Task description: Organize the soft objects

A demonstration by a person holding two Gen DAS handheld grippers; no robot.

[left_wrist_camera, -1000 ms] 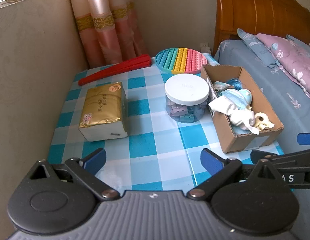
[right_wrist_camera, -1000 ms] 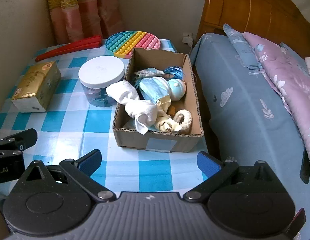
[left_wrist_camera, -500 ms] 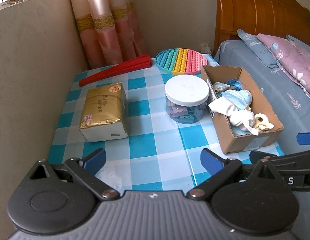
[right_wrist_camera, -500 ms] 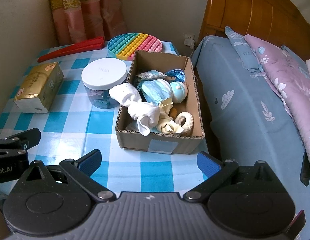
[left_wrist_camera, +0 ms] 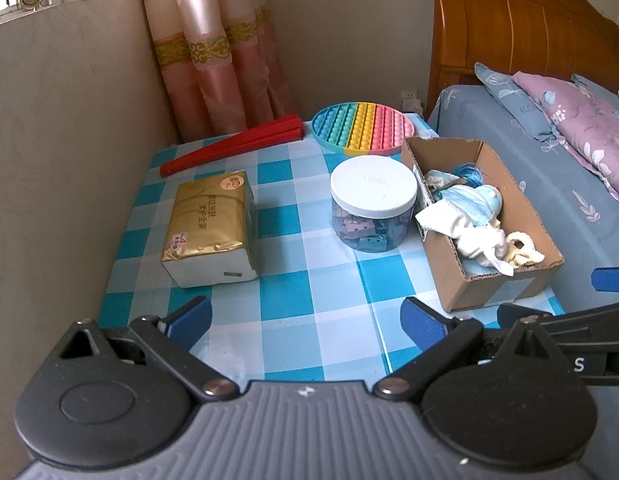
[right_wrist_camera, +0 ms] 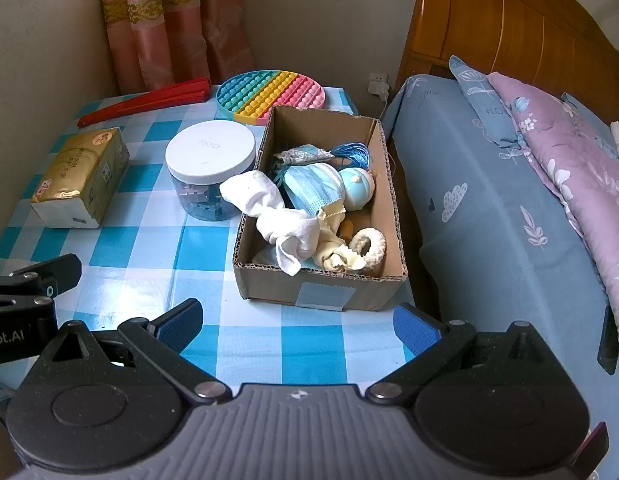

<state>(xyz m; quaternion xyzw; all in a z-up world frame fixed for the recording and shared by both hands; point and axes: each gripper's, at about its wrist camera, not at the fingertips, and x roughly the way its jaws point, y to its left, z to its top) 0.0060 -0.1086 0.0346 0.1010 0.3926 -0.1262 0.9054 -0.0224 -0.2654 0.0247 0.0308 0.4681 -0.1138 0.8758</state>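
A cardboard box (right_wrist_camera: 365, 292) stands on the right side of the checked table (right_wrist_camera: 157, 248), and it shows in the left wrist view too (left_wrist_camera: 497, 292). It holds soft things: a white cloth (right_wrist_camera: 269, 208), a blue face mask (right_wrist_camera: 313, 188), a pale blue ball (right_wrist_camera: 359, 188), a cream ring (right_wrist_camera: 369, 244) and blue string (right_wrist_camera: 351, 154). My right gripper (right_wrist_camera: 297, 324) is open and empty, above the table's front edge, short of the box. My left gripper (left_wrist_camera: 305, 320) is open and empty above the front edge, left of the box.
A white-lidded clear jar (left_wrist_camera: 371, 208) of small bricks stands beside the box. A gold tissue pack (left_wrist_camera: 209, 228) lies to the left. A rainbow pop toy (left_wrist_camera: 363, 128) and a red folded fan (left_wrist_camera: 233, 144) lie at the back. A bed (right_wrist_camera: 509, 208) borders the table's right side.
Both grippers have drawn back and up a little, so the table and box look slightly farther away. Nothing on the table has moved.
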